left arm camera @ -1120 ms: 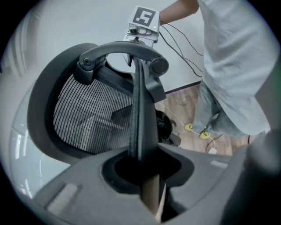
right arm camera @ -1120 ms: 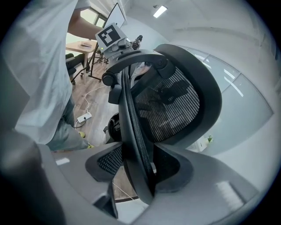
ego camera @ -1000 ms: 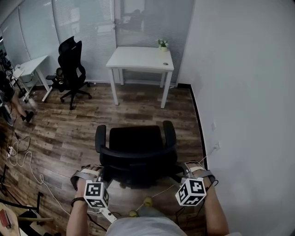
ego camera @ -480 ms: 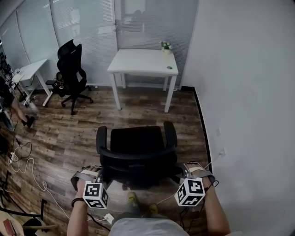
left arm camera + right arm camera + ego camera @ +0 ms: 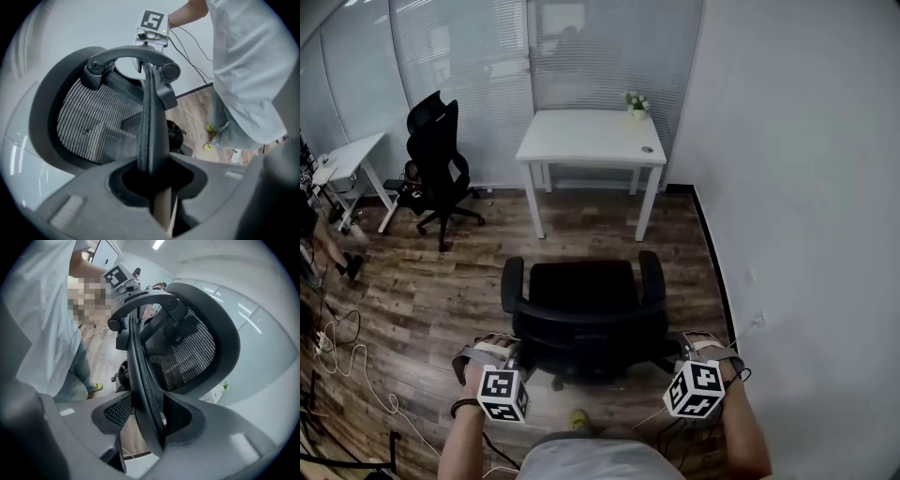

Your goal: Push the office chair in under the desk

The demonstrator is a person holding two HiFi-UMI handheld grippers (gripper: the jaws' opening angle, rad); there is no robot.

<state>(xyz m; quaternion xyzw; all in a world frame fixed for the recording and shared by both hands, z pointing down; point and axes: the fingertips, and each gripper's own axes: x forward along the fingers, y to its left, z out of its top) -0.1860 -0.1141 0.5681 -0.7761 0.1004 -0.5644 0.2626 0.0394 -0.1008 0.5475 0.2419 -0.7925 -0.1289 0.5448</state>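
Note:
A black mesh-backed office chair (image 5: 583, 305) stands on the wood floor, its seat facing the white desk (image 5: 591, 134) against the far blinds; open floor lies between them. My left gripper (image 5: 514, 354) is shut on the left edge of the chair's backrest (image 5: 151, 117), whose rim runs straight between its jaws. On the right edge of the backrest (image 5: 140, 362) my right gripper (image 5: 677, 351) is shut likewise. Each gripper view shows the other gripper's marker cube at the far side of the backrest.
A small potted plant (image 5: 635, 103) sits on the desk's far right corner. A second black chair (image 5: 431, 159) and another white desk (image 5: 349, 155) stand at the left. Cables (image 5: 342, 352) lie on the floor at the left. A white wall (image 5: 806, 234) runs close along the right.
The chair has rolled a little forward toward the desk and I have stepped after it. Both grippers keep the same hold on the backrest.

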